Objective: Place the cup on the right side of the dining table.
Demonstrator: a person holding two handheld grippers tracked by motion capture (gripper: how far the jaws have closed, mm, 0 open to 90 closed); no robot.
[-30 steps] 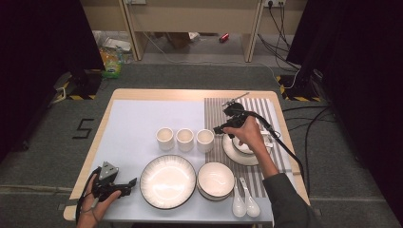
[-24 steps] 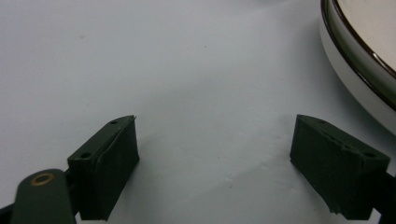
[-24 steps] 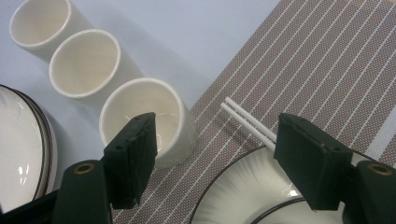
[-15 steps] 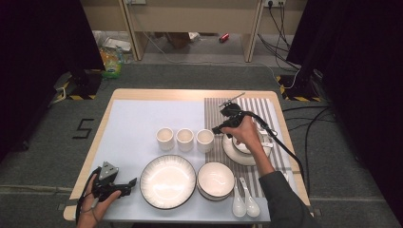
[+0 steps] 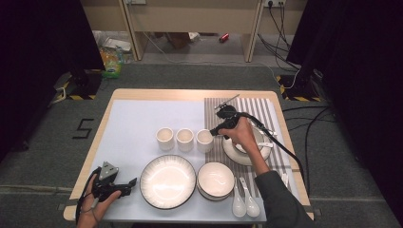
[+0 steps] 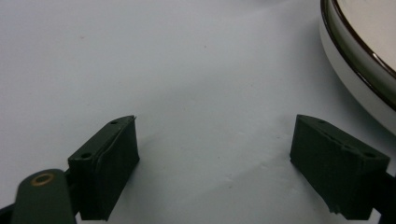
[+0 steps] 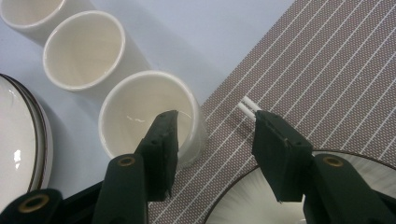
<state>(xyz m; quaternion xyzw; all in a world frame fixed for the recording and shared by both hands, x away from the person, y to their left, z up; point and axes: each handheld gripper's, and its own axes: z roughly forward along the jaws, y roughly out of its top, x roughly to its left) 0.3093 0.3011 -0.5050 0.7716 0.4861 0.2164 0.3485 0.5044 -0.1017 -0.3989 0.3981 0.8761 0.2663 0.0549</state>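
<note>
Closing the right claw (image 7: 212,140), half-narrowed, astride the near wall of the rightmost white cup (image 7: 152,119) at the striped placemat's (image 7: 327,70) edge; next likely needing pinching before lifting.

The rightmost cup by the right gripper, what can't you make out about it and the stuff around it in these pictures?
- Cup: in the right gripper view one jaw hangs inside it, covering its near wall; contact unclear.
- Right gripper: its jaws have just been closing; too small in the high view to judge a grip.
- Plate on the striped mat: the hand hides its middle.
- Chopsticks: a jaw hides all but the tips.
</note>
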